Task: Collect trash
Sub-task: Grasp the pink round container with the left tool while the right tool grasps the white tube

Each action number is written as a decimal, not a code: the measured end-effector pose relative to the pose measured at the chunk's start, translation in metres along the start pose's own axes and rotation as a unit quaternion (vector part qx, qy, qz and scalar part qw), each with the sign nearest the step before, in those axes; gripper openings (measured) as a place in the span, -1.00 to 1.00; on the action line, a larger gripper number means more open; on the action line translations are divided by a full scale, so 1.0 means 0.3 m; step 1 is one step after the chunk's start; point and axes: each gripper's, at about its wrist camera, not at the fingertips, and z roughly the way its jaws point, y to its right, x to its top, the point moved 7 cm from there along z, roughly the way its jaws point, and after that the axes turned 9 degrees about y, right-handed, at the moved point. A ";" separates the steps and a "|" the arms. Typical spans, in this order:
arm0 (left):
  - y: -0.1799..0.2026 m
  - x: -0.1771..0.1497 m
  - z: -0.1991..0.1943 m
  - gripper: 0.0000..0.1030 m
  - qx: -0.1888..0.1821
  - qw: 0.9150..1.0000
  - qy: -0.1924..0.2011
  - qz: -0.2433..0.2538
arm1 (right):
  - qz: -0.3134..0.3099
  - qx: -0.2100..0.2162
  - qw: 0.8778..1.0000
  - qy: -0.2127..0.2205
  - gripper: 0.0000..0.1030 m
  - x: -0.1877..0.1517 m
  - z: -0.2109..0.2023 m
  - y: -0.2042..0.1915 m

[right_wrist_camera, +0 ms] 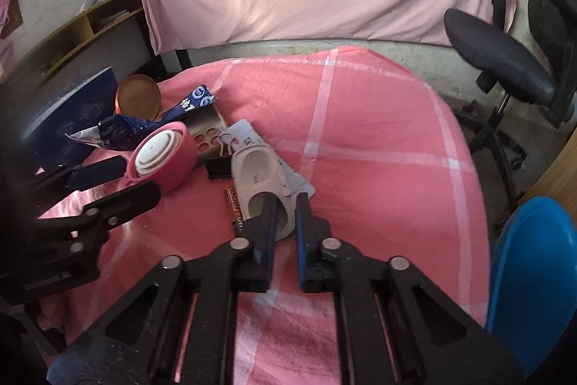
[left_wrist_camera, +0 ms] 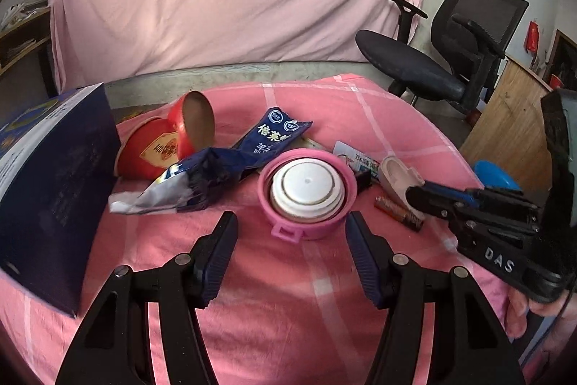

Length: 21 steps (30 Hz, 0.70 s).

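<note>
A pink round lid with a white inner cap lies on the pink checked cloth; it also shows in the right wrist view. My left gripper is open, its fingers on either side just short of the lid. My right gripper is shut on the rim of a white plastic holder, which shows at the right in the left wrist view. A battery lies beside the holder. A crumpled blue wrapper and red paper bowls lie behind the lid.
A dark blue box stands at the left. A black binder clip, a white card and a tray with round holes lie mid-table. A black office chair and a blue bin stand at the right.
</note>
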 end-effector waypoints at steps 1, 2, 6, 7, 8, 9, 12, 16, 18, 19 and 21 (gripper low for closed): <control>0.001 0.003 0.006 0.09 0.001 1.000 0.000 0.001 | 0.005 0.004 1.000 0.000 -0.56 -0.002 -0.002 0.001; 0.001 0.008 0.011 0.09 0.002 1.000 0.000 0.001 | 0.008 0.006 1.000 0.000 -0.57 -0.003 -0.004 0.001; 0.006 0.024 0.033 0.09 0.010 1.000 0.002 -0.001 | 0.023 0.014 1.000 0.002 -0.60 -0.005 -0.013 0.007; 0.008 0.027 0.038 0.07 0.012 1.000 0.002 0.000 | 0.028 0.016 0.999 0.004 -0.60 -0.006 -0.017 0.010; 0.011 0.028 0.039 0.00 0.012 1.000 0.003 0.002 | 0.033 0.017 0.999 0.005 -0.61 -0.008 -0.022 0.012; 0.017 0.029 0.046 -0.07 0.012 1.000 0.002 0.004 | 0.036 0.018 0.999 0.007 -0.61 -0.007 -0.022 0.013; 0.024 0.029 0.044 -0.08 0.019 1.000 0.006 0.013 | 0.045 0.018 0.999 0.010 -0.61 -0.010 -0.030 0.015; 0.034 0.033 0.020 -0.09 0.022 0.999 0.023 0.020 | 0.056 0.013 0.998 0.025 -0.61 -0.011 -0.058 0.023; 0.047 0.032 0.003 -0.09 0.023 0.999 0.031 0.023 | 0.060 0.011 0.997 0.037 -0.61 -0.013 -0.080 0.026; 0.054 0.031 -0.008 -0.10 0.024 0.999 0.037 0.025 | 0.062 0.009 0.997 0.045 -0.61 -0.013 -0.097 0.027; 0.071 0.026 -0.036 -0.11 0.028 0.998 0.051 0.031 | 0.060 0.003 0.996 0.059 -0.61 -0.014 -0.123 0.030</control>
